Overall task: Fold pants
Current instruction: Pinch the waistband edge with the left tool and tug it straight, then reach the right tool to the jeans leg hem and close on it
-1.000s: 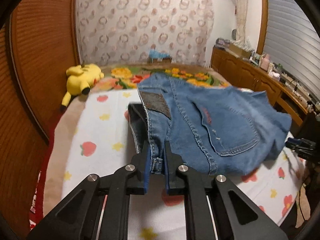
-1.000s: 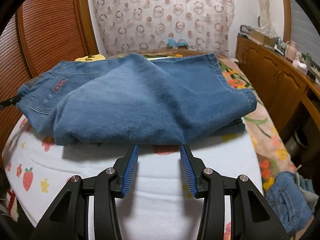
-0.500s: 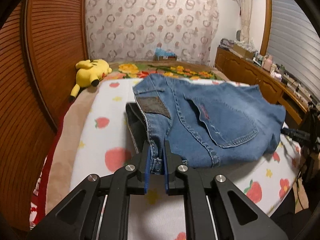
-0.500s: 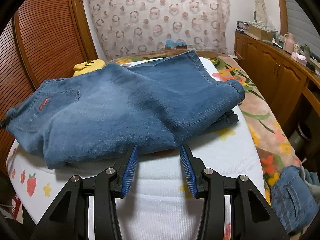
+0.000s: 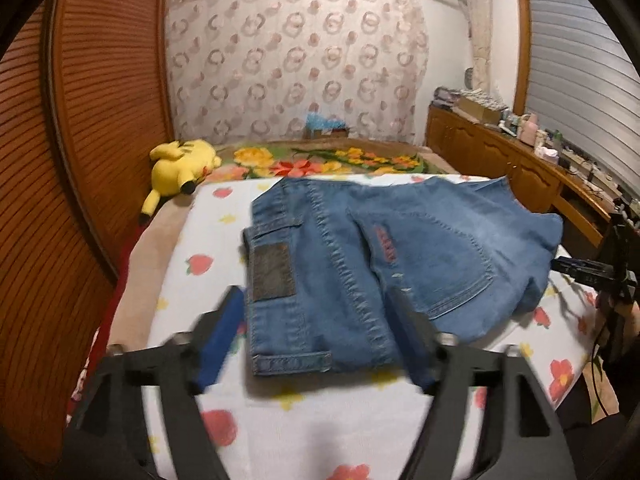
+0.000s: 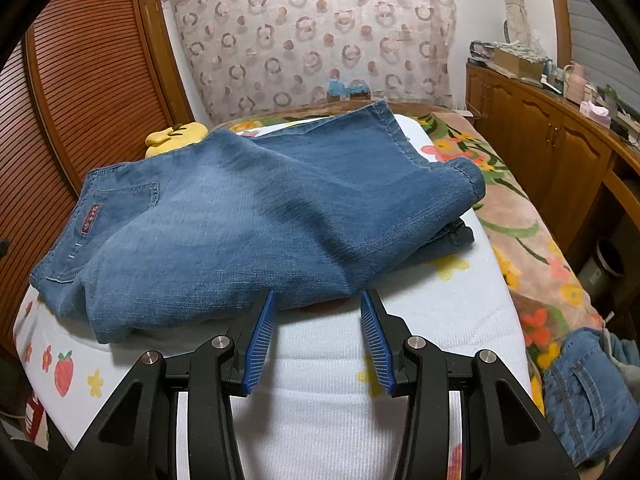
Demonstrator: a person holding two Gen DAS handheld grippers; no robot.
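Blue denim pants [image 5: 380, 264] lie folded in a pile on the white strawberry-print bed cover [image 5: 304, 424], waistband and brown leather patch toward me in the left wrist view. My left gripper [image 5: 316, 324] is open and blurred, its fingers either side of the waistband end, holding nothing. In the right wrist view the pants [image 6: 256, 220] lie just beyond my right gripper [image 6: 318, 312], which is open and empty over the white cover. The right gripper also shows at the right edge of the left wrist view [image 5: 588, 270].
A yellow plush toy [image 5: 180, 164] lies at the bed's far left by the wooden slatted wall. A floral blanket [image 6: 532, 240] covers the bed's right side. Another denim garment [image 6: 588, 392] lies low on the right. A wooden cabinet [image 6: 552, 136] runs along the right.
My left gripper has opened and let go of the waistband, which now lies flat on the bed. The right gripper stays open and has drawn slightly nearer the pants.
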